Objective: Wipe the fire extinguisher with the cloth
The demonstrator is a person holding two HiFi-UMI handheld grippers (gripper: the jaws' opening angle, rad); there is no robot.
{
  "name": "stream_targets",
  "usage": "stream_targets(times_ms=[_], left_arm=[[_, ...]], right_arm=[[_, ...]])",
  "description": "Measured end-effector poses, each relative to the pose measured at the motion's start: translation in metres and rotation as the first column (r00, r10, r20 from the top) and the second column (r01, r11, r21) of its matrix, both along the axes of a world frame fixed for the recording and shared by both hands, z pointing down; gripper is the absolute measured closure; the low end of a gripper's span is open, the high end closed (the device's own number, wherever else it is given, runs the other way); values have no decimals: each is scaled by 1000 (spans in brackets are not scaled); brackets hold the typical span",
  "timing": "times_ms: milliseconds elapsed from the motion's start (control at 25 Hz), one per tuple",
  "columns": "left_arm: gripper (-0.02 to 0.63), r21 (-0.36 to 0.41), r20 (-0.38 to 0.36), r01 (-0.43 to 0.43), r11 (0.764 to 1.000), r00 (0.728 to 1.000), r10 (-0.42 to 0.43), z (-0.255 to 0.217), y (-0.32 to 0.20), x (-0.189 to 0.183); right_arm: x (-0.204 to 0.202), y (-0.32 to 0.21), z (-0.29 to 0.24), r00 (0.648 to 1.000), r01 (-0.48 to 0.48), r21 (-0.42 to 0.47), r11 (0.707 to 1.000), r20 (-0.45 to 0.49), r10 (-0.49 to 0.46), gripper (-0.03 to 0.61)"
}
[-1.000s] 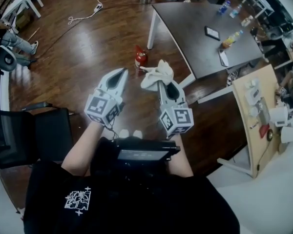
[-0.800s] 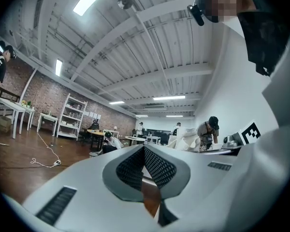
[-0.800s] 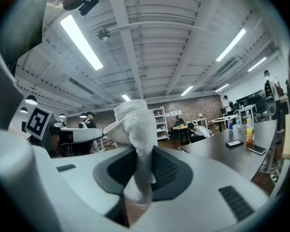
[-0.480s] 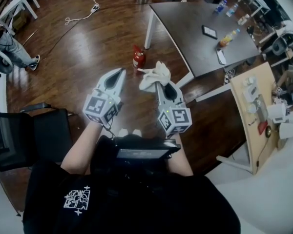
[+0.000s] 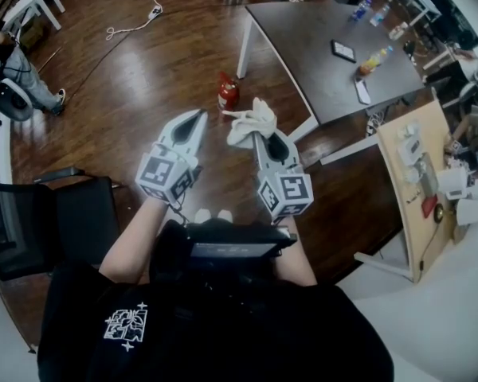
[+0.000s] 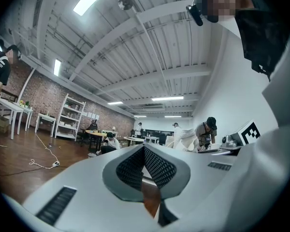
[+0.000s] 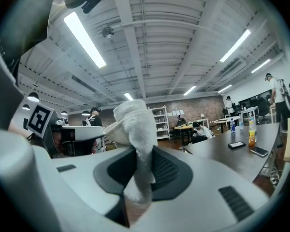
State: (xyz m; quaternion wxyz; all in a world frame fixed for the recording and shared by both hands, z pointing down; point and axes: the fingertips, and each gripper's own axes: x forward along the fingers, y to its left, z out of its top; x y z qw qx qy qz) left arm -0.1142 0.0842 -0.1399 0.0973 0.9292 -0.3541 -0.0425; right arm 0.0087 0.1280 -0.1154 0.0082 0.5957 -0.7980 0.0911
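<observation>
A small red fire extinguisher stands on the wooden floor by the table leg, just beyond both grippers. My right gripper is shut on a white cloth, which bunches up above its tips; in the right gripper view the cloth is pinched between the dark pads and rises past them. My left gripper is held level with it to the left, jaws shut and empty; the left gripper view shows its gripper with pads meeting. Both point up and forward, short of the extinguisher.
A dark table with a phone, bottles and small items stands at the right. A black chair is at my left. A cable trails on the floor far ahead. A wooden board with fittings leans at the right.
The view has shifted slightly; the grippers and cloth stay almost where they were relative to each other. A person at far left has moved a little.
</observation>
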Motion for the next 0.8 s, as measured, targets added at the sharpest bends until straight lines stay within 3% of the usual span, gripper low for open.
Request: stream_targets(times_ms=[800], left_arm=[[611,2,-2,-6,1000,1000,6,-4,0,3]], right_arm=[[1,0,1,1000,-10,-4,1000,8,10,485]])
